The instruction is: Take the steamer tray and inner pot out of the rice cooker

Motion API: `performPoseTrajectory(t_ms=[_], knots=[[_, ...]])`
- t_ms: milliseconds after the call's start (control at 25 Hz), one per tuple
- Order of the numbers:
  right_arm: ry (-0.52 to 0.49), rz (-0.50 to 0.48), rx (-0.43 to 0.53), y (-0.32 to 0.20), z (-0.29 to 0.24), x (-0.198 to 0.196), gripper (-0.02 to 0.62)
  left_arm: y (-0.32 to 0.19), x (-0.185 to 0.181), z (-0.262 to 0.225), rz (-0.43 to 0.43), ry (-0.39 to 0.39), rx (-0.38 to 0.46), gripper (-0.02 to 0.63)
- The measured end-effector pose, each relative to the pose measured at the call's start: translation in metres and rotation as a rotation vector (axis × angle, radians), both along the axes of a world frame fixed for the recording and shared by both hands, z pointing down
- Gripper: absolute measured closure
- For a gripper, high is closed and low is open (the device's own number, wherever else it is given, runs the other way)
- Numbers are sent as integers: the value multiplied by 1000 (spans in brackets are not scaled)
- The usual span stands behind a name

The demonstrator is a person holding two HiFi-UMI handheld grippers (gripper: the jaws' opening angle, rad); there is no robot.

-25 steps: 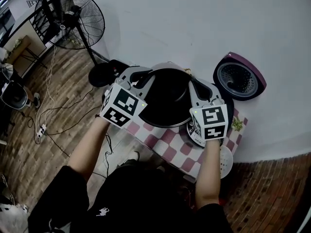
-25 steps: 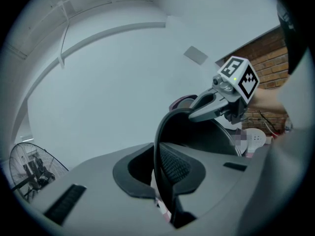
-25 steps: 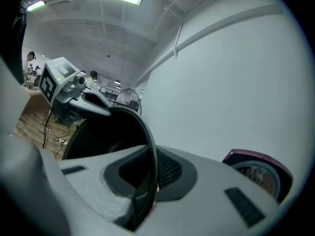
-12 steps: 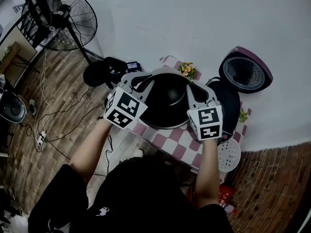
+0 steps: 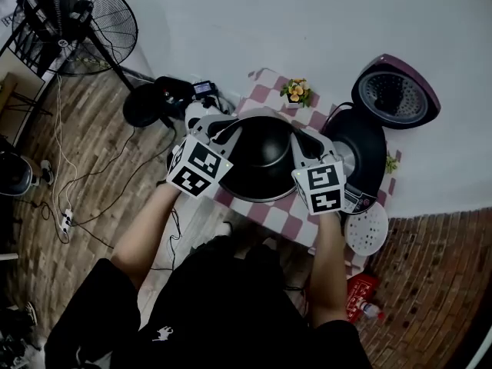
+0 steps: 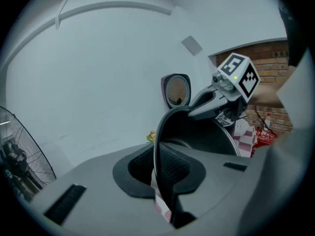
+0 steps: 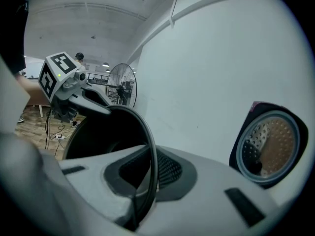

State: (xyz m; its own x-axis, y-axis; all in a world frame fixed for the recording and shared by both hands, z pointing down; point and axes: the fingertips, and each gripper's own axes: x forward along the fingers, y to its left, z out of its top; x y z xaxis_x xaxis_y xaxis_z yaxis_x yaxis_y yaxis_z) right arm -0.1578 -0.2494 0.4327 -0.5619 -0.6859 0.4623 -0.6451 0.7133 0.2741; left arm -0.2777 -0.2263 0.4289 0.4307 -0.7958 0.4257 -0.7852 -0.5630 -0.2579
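Note:
The black inner pot (image 5: 263,158) hangs between my two grippers, left of the rice cooker (image 5: 369,160) and over the checkered table (image 5: 273,217). My left gripper (image 5: 224,134) is shut on the pot's left rim (image 6: 158,146). On the right rim (image 7: 150,166), my right gripper (image 5: 304,146) is shut. Each gripper view shows the rim pinched between its pads, with the other gripper across the pot. The cooker's purple lid (image 5: 396,91) stands open. A white perforated steamer tray (image 5: 367,229) lies at the table's near right corner.
A small pot of yellow flowers (image 5: 296,91) stands at the table's back edge, behind the pot. On the wooden floor to the left are a standing fan (image 5: 73,21), cables and a black round object (image 5: 150,102). A red bottle (image 5: 361,300) stands by the brick wall.
Both grippers have come down with the inner pot, which now hangs lower over the table, left of the cooker. Their grip on the rim is unchanged.

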Motion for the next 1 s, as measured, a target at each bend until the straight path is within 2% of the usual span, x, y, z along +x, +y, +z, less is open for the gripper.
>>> performPoseTrajectory(t_ms=[1000], knots=[[137,20,-183,-10,96,-11,571,-16,-12,101,30,9,-199,581]])
